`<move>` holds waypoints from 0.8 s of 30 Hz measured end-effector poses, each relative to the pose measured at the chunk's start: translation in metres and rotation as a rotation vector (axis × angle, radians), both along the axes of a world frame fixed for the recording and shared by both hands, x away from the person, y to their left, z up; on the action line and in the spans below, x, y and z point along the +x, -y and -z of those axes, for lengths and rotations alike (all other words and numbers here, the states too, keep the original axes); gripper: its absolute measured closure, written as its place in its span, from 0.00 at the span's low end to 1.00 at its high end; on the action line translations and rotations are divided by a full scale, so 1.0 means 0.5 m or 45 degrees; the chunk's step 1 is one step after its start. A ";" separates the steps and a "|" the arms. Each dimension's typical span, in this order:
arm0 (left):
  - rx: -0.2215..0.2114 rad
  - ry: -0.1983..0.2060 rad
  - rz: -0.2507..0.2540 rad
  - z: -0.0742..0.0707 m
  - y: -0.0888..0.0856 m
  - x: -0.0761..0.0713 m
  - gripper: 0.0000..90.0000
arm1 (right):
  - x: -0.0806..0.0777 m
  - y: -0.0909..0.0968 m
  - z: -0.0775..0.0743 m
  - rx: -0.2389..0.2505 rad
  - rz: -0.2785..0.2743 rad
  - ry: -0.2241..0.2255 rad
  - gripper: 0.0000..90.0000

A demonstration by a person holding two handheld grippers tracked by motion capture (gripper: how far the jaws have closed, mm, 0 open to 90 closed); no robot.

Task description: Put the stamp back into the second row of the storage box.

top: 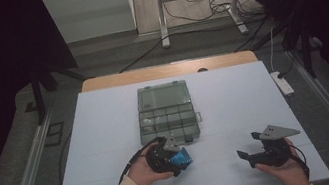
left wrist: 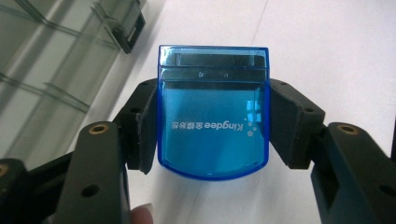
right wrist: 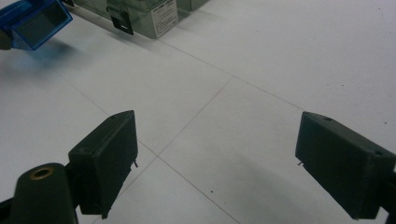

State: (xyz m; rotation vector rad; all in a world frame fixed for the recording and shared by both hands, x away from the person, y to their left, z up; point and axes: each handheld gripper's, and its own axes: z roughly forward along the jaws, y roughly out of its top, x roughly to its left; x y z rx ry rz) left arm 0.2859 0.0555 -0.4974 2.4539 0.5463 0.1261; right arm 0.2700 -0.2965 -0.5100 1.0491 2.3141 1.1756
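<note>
The left gripper (left wrist: pixel 212 135) has its pads pressed on the two sides of a small blue box (left wrist: pixel 213 112) — clear, see-through blue plastic with rounded corners at the near end and a darker hinged or stepped band across the far end. White lettering reading "Kingdee", with a few small dots beside it, runs across its flat face, upside down in the left gripper view. Light glints off the glossy surface, and the white table (left wrist: pixel 327 56) shows faintly through it.

In the high view the blue box (top: pixel 182 158) sits at the tip of the left gripper (top: pixel 176 160), just off the near edge of the grey compartment case (top: pixel 166 112), which lies open in the middle of the table (top: pixel 233 91) with its lid (top: pixel 162 96) folded back. The left hand (top: pixel 142 171) wraps the gripper body from below.

Over on the right, the right gripper (right wrist: pixel 217 158) stands wide — both black jaws well apart above the bare table, nothing between them. Its view catches the blue box (right wrist: pixel 35 21) at upper left, hanging above its own blue-tinged shadow, with the case's latch (right wrist: pixel 120 19) just beyond.
</note>
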 end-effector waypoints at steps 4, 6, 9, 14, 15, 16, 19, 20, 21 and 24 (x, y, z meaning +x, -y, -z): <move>-0.023 0.004 -0.003 -0.012 -0.006 0.001 0.46 | 0.000 0.000 0.000 -0.002 0.001 0.000 0.15; -0.036 0.010 -0.009 -0.016 -0.010 0.001 0.46 | 0.001 0.001 0.000 -0.004 0.002 -0.003 0.15; -0.042 0.017 -0.013 -0.021 -0.013 0.002 0.46 | 0.001 0.001 0.000 -0.004 0.001 -0.003 0.15; -0.082 0.042 -0.032 -0.042 -0.026 0.002 0.46 | 0.001 0.001 0.001 -0.007 0.003 -0.003 0.15; -0.090 0.047 -0.038 -0.046 -0.028 0.002 0.46 | 0.001 0.001 0.001 -0.005 0.003 -0.002 0.15; -0.097 0.053 -0.038 -0.051 -0.031 0.002 0.46 | 0.001 0.001 0.001 -0.007 0.003 -0.003 0.15; -0.118 0.072 -0.049 -0.065 -0.038 0.000 0.46 | 0.001 0.000 0.001 -0.005 0.001 -0.001 0.15; -0.123 0.077 -0.052 -0.069 -0.041 0.000 0.46 | 0.001 0.000 0.002 -0.005 -0.001 -0.001 0.15; -0.132 0.079 -0.056 -0.073 -0.043 0.000 0.46 | 0.001 0.000 0.002 -0.005 -0.001 -0.001 0.15; -0.141 0.093 -0.064 -0.081 -0.050 -0.001 0.46 | 0.001 0.000 0.002 -0.004 0.000 -0.001 0.15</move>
